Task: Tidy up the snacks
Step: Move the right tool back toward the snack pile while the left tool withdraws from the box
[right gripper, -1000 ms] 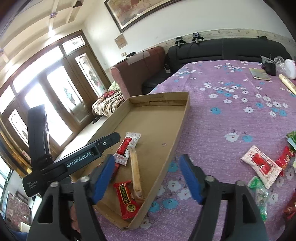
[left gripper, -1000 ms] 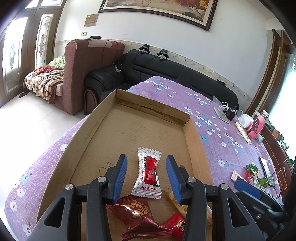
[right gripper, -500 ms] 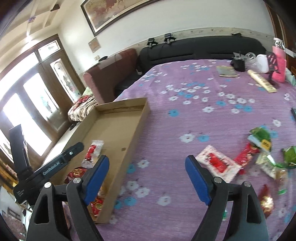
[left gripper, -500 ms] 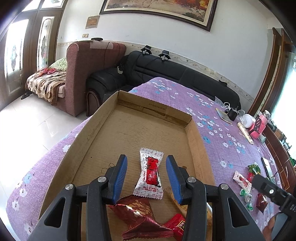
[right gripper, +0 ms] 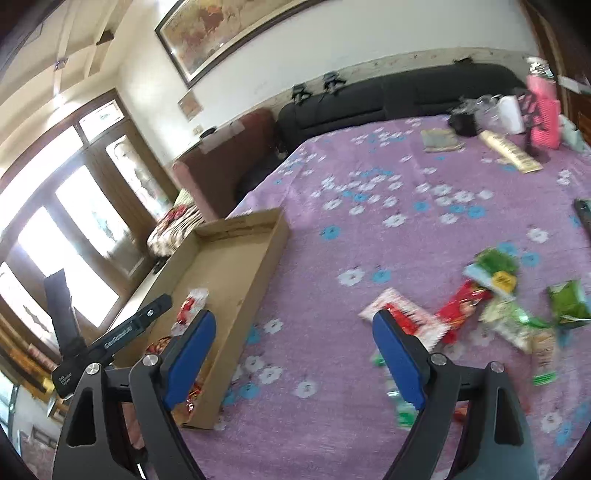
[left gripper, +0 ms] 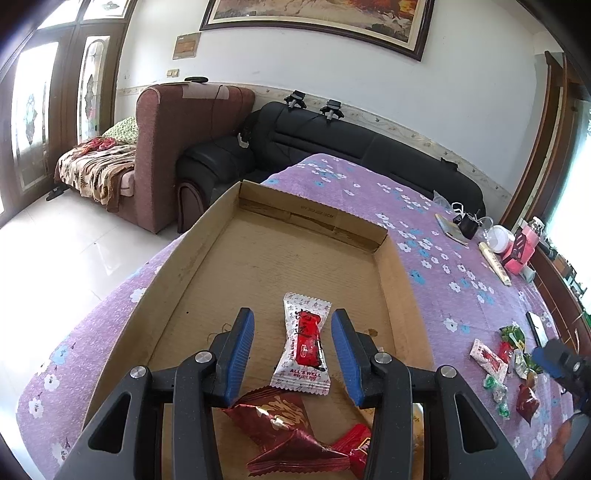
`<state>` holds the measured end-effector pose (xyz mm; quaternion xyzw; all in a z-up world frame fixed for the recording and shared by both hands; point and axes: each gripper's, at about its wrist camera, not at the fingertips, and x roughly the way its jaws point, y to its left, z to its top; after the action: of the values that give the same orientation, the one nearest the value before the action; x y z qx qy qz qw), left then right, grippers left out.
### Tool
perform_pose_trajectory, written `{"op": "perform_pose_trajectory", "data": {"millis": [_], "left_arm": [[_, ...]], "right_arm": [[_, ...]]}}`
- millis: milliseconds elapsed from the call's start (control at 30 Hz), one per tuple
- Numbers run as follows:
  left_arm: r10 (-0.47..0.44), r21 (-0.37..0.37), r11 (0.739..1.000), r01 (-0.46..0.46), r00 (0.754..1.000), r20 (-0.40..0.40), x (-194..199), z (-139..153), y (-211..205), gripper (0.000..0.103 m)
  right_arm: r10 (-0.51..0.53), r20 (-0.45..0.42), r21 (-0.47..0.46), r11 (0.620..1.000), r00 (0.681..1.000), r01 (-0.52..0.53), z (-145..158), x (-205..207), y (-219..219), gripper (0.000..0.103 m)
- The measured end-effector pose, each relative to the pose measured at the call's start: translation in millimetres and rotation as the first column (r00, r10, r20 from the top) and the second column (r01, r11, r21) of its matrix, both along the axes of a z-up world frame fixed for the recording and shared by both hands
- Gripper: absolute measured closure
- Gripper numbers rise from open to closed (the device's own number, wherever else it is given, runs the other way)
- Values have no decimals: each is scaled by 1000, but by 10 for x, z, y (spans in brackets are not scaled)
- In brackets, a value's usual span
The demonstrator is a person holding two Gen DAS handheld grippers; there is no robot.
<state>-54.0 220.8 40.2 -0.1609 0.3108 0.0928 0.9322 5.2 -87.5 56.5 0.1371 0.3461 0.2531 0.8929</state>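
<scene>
Home living room: sofa [left gripper: 369, 155], painting [left gripper: 317, 18]

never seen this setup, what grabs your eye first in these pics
A shallow cardboard tray sits on a purple flowered cloth. A white and red snack packet lies on the tray floor, in line with the gap of the open left tool. Off to the right, a jumble of red and green snack packets is scattered on the cloth, and the right tool hangs open and empty near them.

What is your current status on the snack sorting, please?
Left gripper open over white snack packet in cardboard tray. Right gripper open, empty, jaws just widened, facing loose snacks on the purple tablecloth. Nothing in the way.
</scene>
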Motion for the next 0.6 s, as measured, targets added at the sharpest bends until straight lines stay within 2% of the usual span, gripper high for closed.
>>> {"op": "perform_pose_trajectory", "data": {"millis": [100, 200, 267, 333, 367, 467, 600], "left_arm": [[2, -4, 1000, -2, 1000, -7, 6, -8, 15, 57], [8, 5, 1000, -8, 1000, -10, 9, -6, 6, 57], [8, 17, 1000, -8, 1000, -14, 13, -6, -14, 57], [5, 30, 1000, -4, 1000, -21, 27, -8, -36, 57], [6, 37, 999, -5, 1000, -24, 32, -8, -48, 57], [12, 52, 999, -10, 999, -30, 40, -8, -68, 57], [14, 52, 999, -12, 999, -37, 37, 2, -69, 57]], "right_arm": [[-60, 23, 27, 998, 998, 60, 56, 19, -271, 18], [-130, 28, 36, 991, 991, 129, 119, 106, -577, 32], [-128, 5, 71, 989, 992, 128, 144, 185, -765, 33], [-79, -47, 115, 990, 996, 84, 141, 300, -915, 38], [-67, -58, 104, 992, 996, 73, 144, 353, -975, 38], [-122, -45, 24, 992, 992, 123, 137, 403, -1106, 38], [-128, -78, 52, 990, 989, 132, -54, 472, -1306, 39]]}}
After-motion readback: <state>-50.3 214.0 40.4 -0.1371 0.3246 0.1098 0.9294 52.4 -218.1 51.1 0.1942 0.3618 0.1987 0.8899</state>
